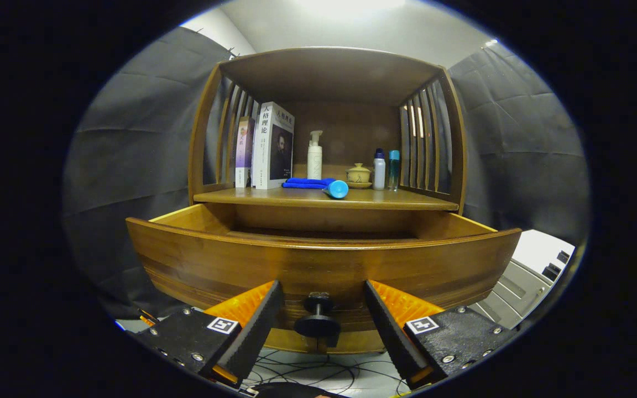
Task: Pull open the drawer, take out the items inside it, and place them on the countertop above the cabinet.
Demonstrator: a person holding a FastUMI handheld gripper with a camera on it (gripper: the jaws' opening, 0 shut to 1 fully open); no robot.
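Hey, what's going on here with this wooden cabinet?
A handheld claw faces a wooden cabinet whose drawer is pulled open. The claw is open, its fingers either side of the black drawer knob without pressing on it. The drawer's inside is hidden behind its front panel. On the countertop above sit books, a blue cloth, bottles and a small lidded cup.

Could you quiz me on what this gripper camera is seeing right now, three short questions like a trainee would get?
1. True or false: the drawer is pulled open.
2. What sits between the fingers of the gripper? A) the round black knob B) a book C) a bottle
3. Name the blue thing lying flat on the countertop beside the books.

Key
1. True; its front stands well out from the cabinet.
2. A; the fingers are spread either side of it without touching.
3. A folded blue cloth, with a blue-capped tube at its end.
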